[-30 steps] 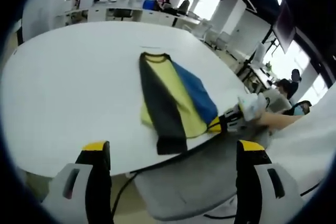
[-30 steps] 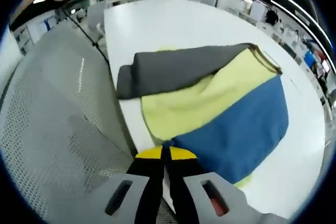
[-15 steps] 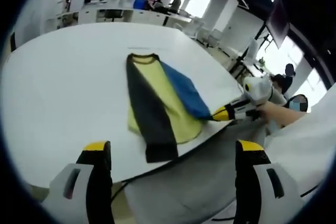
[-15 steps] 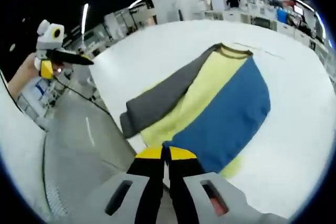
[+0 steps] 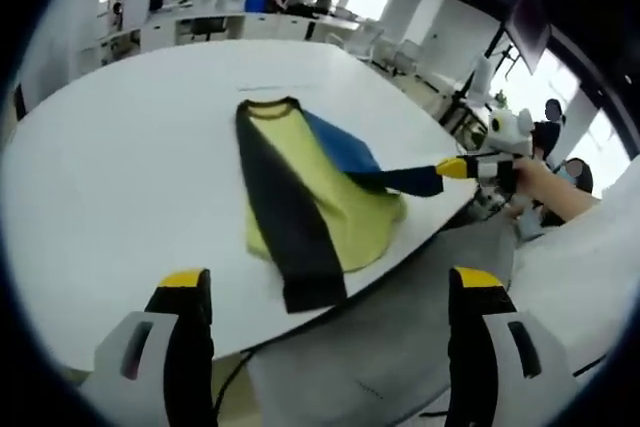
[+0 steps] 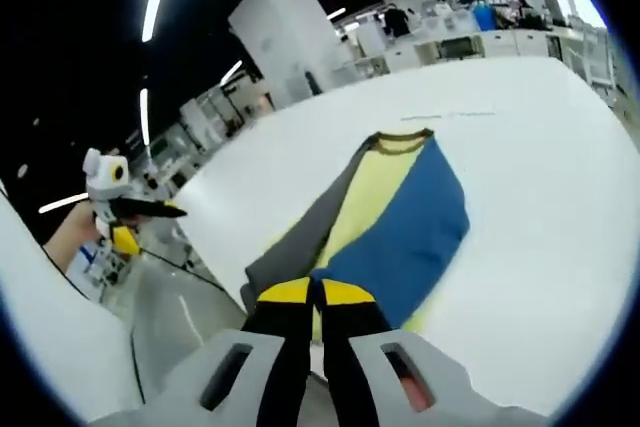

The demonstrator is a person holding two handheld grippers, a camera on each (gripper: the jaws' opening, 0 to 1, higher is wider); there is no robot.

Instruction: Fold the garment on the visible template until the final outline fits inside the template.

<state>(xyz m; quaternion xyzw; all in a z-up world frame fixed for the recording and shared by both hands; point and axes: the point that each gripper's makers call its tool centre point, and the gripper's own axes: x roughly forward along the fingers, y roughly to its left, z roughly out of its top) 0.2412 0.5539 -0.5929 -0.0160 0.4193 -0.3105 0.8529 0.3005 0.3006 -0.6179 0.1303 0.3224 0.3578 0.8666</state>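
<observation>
Right hand-held gripper point(image 6: 317, 292) pinches garment point(image 6: 385, 222) (blue part) above table point(image 6: 540, 147).

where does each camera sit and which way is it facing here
Left gripper view: rides the left hand-held gripper, off the near table edge, open jaws rising below, facing the garment; the person's hand holds the right hand-held gripper.
Right gripper view: rides the right hand-held gripper, shut on the garment's blue sleeve, looking along it.
Shared: garment, table, each other's gripper.

White table, garment on top

A broad white table point(image 5: 120, 177) carried a yellow, grey and blue garment point(image 5: 300, 197) lying near its front edge, neckline toward the far side.
</observation>
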